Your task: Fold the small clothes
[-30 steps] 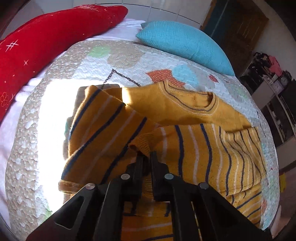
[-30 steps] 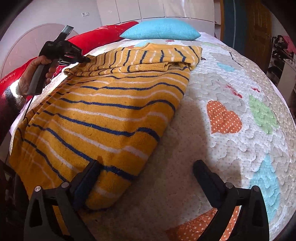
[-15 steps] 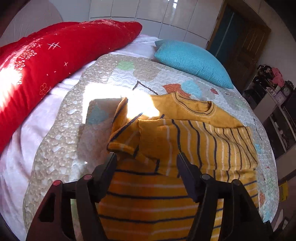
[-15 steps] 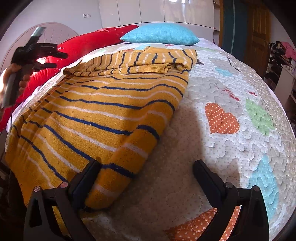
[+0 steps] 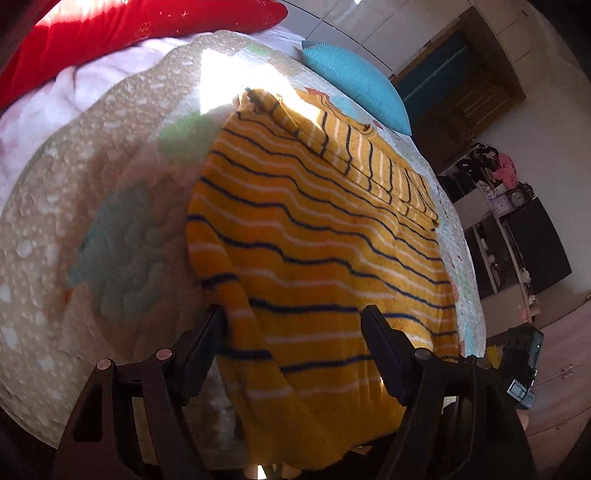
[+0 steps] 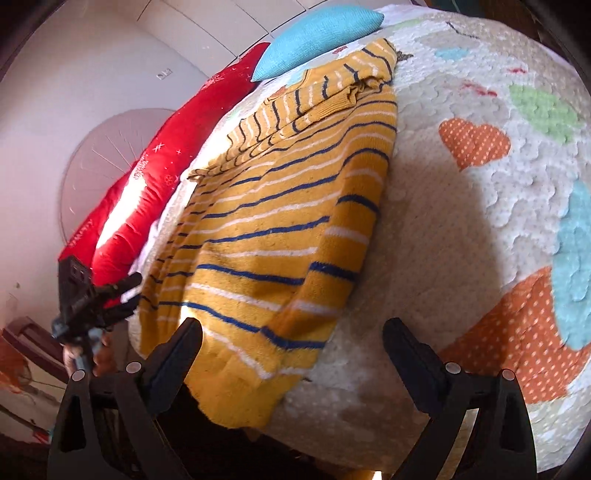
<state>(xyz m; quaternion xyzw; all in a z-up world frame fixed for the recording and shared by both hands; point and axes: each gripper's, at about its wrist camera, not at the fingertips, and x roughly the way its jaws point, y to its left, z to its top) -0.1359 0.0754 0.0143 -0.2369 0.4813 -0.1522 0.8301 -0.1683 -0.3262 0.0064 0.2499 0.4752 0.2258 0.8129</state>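
A mustard-yellow sweater (image 5: 325, 240) with navy and white stripes lies flat on the quilted bed, its sleeves folded across the chest at the far end. My left gripper (image 5: 295, 343) hovers over the near hem. Its jaws are opening, the hem's left corner shows between them, and the pads do not press on it. My right gripper (image 6: 293, 343) is open over the sweater (image 6: 277, 221) at its near right corner, holding nothing. In the right wrist view the left gripper (image 6: 92, 302) appears at the far left in a hand. The right gripper (image 5: 521, 365) shows at the left wrist view's right edge.
The quilt (image 5: 110, 221) with coloured hearts and clouds covers the bed (image 6: 461, 240). A red bolster (image 5: 110, 29) and a teal pillow (image 5: 362, 81) lie at the head. Dark shelves (image 5: 517, 240) and a wooden door stand to the right of the bed.
My left gripper let go of the folded sleeve, opened, and drew back to the sweater's near hem. The right gripper stayed open near its corner and rolled.
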